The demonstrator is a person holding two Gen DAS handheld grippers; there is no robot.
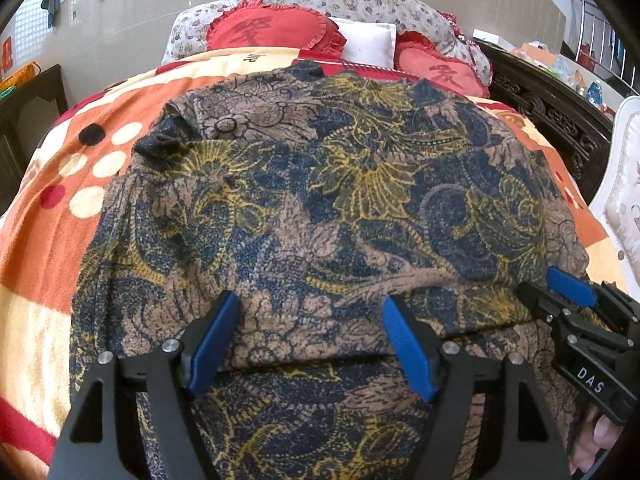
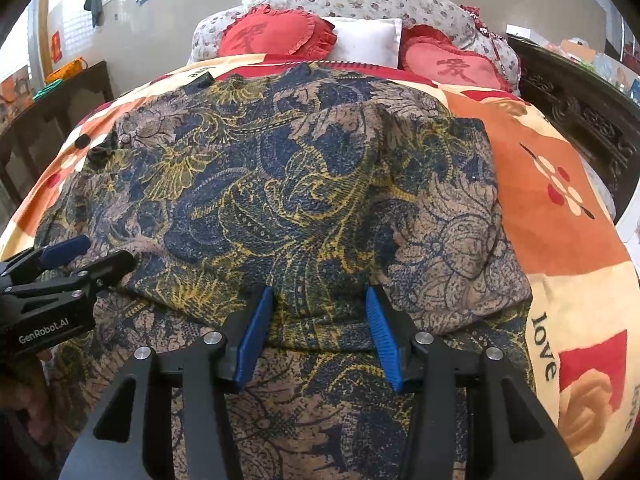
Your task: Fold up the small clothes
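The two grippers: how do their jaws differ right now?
The left gripper stands wider apart than the right gripper. The left sits toward the garment's left side, the right toward its right. Shared: both have blue pads, point down at the folded near edge, and clamp nothing.

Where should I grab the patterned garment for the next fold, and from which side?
Take the patterned garment by its near folded edge, coming in from the near side, probably one gripper towards each end. That edge lies raised across the bed right at the open left gripper and right gripper, so the fingers could pinch it there.
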